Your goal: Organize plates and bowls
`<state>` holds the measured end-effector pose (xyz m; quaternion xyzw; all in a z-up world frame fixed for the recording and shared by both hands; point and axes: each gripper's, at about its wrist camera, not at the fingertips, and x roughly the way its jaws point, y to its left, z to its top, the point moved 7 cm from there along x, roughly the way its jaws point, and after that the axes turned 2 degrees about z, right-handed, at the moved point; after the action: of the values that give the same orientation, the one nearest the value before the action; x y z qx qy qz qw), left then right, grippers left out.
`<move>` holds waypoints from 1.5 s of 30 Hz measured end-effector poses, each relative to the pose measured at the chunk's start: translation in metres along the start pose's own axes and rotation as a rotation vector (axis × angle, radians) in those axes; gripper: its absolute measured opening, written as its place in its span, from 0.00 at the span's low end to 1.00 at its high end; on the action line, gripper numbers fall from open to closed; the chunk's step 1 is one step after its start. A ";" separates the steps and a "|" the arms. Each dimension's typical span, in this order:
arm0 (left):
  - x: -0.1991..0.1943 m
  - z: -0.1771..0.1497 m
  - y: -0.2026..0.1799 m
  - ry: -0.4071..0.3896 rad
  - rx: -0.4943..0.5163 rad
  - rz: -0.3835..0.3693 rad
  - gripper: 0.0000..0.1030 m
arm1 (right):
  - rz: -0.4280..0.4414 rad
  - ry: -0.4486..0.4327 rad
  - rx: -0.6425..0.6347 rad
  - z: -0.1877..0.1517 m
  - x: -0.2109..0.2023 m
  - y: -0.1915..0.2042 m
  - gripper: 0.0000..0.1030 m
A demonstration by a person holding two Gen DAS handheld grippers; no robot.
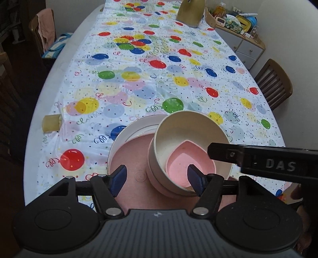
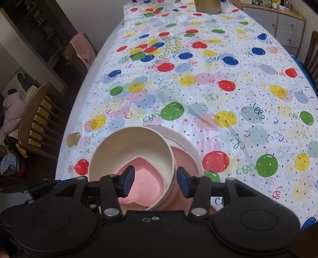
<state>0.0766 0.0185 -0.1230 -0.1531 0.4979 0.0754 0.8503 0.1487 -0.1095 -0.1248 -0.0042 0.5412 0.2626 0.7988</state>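
Observation:
A cream bowl (image 1: 178, 135) with a pink heart-shaped dish (image 1: 184, 166) inside it rests tilted on a pink plate (image 1: 131, 156), which lies on a white plate (image 1: 127, 131) at the near table edge. My left gripper (image 1: 157, 179) is open, its right finger inside the bowl and its left over the pink plate. My right gripper (image 2: 155, 181) is open and straddles the right wall of the cream bowl (image 2: 127, 146), left finger over the heart dish (image 2: 143, 184). The pink plate (image 2: 184, 158) and white plate (image 2: 178, 135) show behind.
A balloon-print tablecloth (image 1: 159, 79) covers the long table. A tape roll (image 1: 51, 123) lies at the left edge. A gold object (image 1: 190, 13) stands at the far end. Wooden chairs (image 2: 35, 117) flank the table, and a drawer cabinet (image 1: 244, 47) stands far right.

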 end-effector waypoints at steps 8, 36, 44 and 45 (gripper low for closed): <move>-0.032 -0.007 -0.006 -0.092 0.052 0.020 0.76 | 0.048 -0.113 -0.041 -0.001 -0.040 0.001 0.68; -0.112 -0.064 -0.042 -0.285 0.010 0.074 1.00 | 0.155 -0.401 -0.182 -0.058 -0.138 -0.010 1.00; -0.125 -0.094 -0.065 -0.282 -0.010 0.102 1.00 | 0.156 -0.412 -0.225 -0.089 -0.158 -0.015 1.00; -0.127 -0.097 -0.068 -0.280 -0.013 0.103 1.00 | 0.159 -0.413 -0.222 -0.092 -0.160 -0.017 1.00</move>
<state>-0.0470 -0.0747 -0.0449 -0.1207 0.3812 0.1425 0.9054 0.0321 -0.2172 -0.0285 0.0044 0.3329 0.3778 0.8640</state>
